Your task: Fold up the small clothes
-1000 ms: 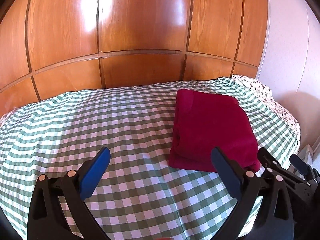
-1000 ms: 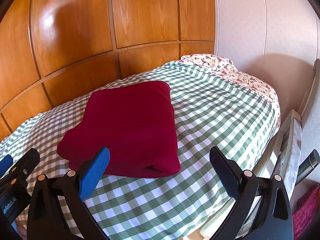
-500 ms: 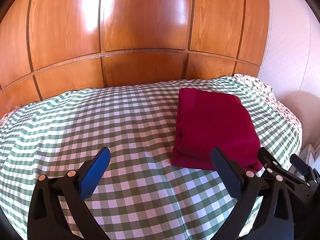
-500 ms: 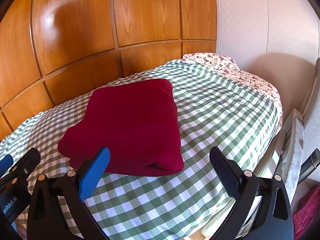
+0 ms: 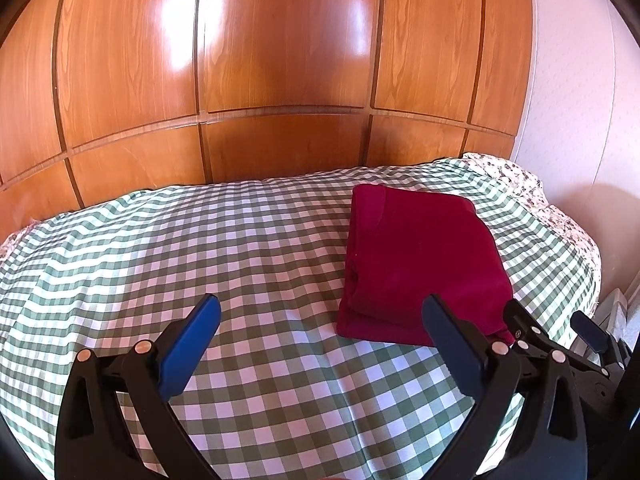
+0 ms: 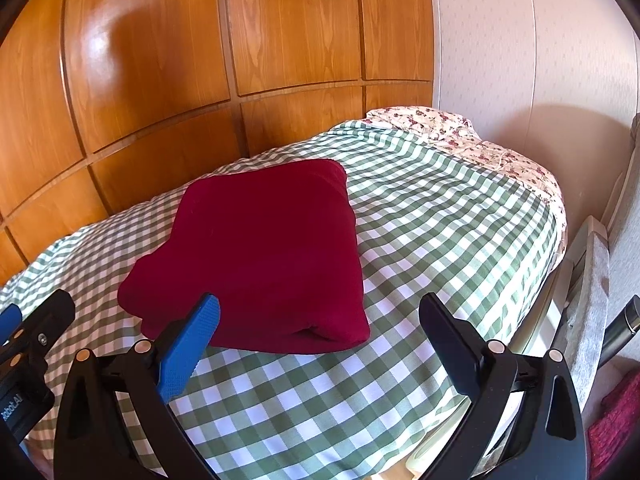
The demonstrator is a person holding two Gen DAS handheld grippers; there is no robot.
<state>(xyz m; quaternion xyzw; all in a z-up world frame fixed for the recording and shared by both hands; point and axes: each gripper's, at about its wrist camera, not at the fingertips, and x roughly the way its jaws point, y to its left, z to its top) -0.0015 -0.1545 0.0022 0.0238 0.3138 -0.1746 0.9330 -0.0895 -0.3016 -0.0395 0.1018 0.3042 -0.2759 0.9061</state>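
The dark red garment [image 6: 256,256] is seen lying folded into a compact rectangle on the checked bed cover [image 5: 240,264], at about 1 o'clock from the left gripper [image 5: 320,316] and 11 o'clock from the right gripper [image 6: 318,316]. Both sets of jaws are held wide apart, nothing gripped. The folding appears finished; a next garment would be needed.

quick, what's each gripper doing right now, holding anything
Left gripper: open, holding nothing, above the checked bedspread.
Right gripper: open, holding nothing; the folded dark red garment lies free.
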